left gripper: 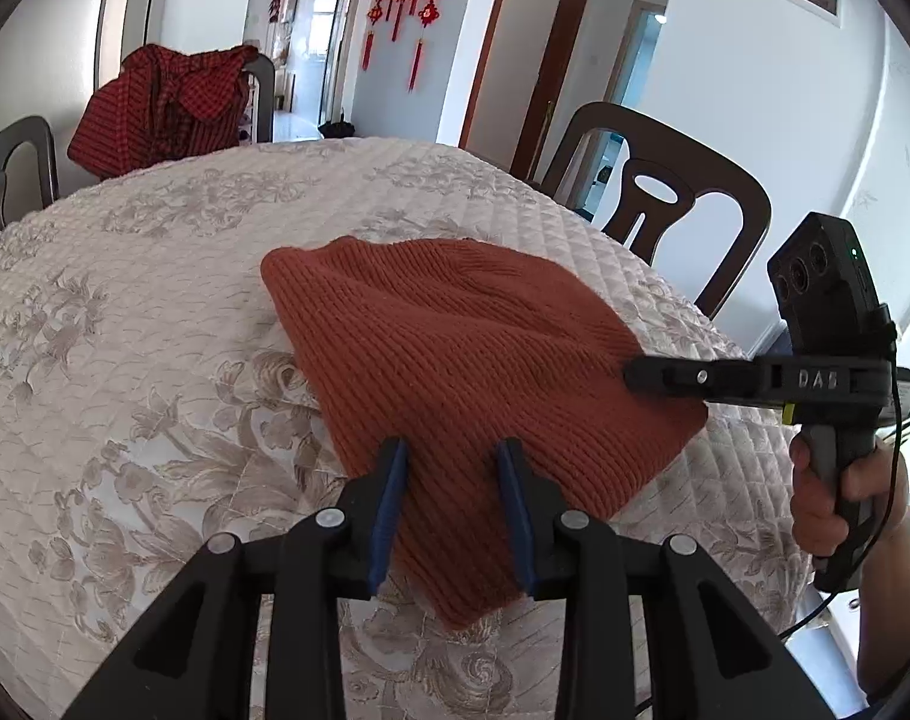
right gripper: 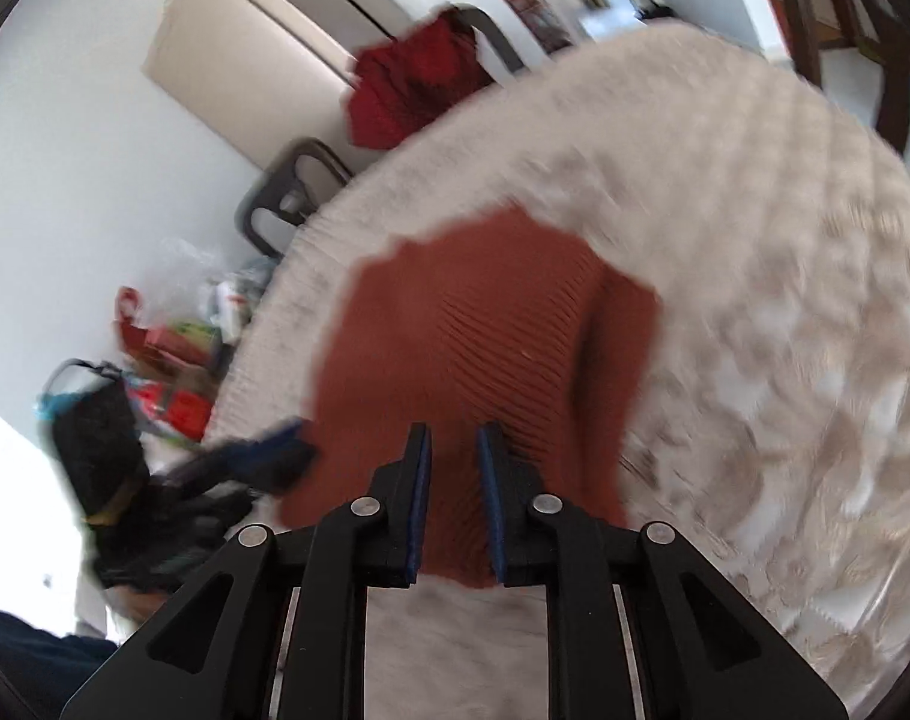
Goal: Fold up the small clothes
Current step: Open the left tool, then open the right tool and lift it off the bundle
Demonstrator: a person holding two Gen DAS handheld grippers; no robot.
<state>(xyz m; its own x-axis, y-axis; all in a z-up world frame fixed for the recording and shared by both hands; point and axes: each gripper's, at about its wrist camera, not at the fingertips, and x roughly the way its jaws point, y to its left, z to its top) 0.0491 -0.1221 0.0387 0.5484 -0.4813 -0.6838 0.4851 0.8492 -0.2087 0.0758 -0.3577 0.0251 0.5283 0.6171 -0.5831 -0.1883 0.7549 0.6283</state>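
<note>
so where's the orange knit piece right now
The orange knit piece lies flat on the quilted tablecloth, directly ahead of the open left claw, with the right claw over its right edge.

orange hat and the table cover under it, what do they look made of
The orange hat looks like thick knitted yarn, wool or acrylic: parallel ribs run across its soft, matte surface. The table cover looks like quilted fabric with a slight sheen: stitched diamond lines and a woven beige flower pattern show. The exact fibre of either cannot be told.
</note>
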